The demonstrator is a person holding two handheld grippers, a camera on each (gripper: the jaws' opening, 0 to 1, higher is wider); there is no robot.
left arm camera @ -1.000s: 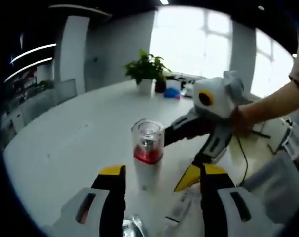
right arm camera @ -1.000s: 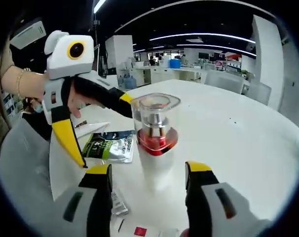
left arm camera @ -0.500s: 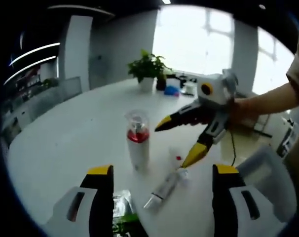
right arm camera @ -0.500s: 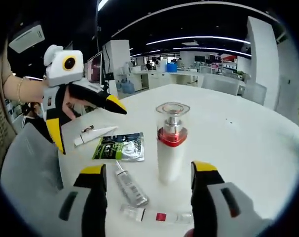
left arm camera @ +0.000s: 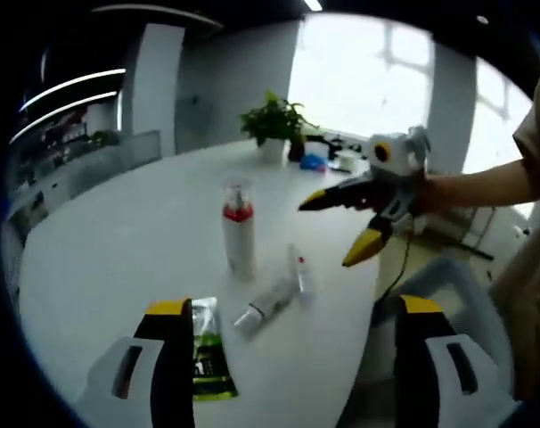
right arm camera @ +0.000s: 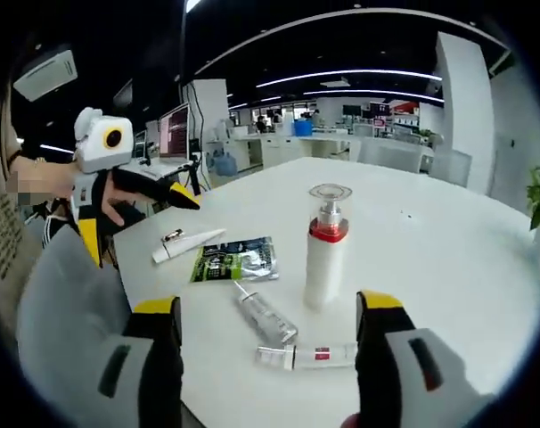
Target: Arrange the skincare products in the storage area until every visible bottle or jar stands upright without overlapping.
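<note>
A white pump bottle (left arm camera: 238, 234) (right arm camera: 325, 254) with a red collar and a clear cap stands upright on the white table (left arm camera: 118, 259) (right arm camera: 430, 259). Around it lie a clear tube (right arm camera: 266, 317), a tube with a red label (right arm camera: 311, 356) (left arm camera: 298, 267), a white tube (right arm camera: 188, 243) (left arm camera: 265, 304) and a green sachet (right arm camera: 236, 259) (left arm camera: 204, 357). My left gripper (left arm camera: 297, 357) (right arm camera: 136, 221) is open and well back from the bottle, holding nothing. My right gripper (right arm camera: 268, 357) (left arm camera: 339, 225) is open too, with nothing in it, and hangs apart from the bottle.
A potted plant (left arm camera: 274, 120) and small items stand at the table's far side. A grey chair (right arm camera: 65, 294) (left arm camera: 448, 285) sits at the table's edge by the person. Desks and monitors fill the office behind.
Both grippers have drawn back from the pump bottle, which stays upright. The tubes and the sachet have come into view as the cameras moved away.
</note>
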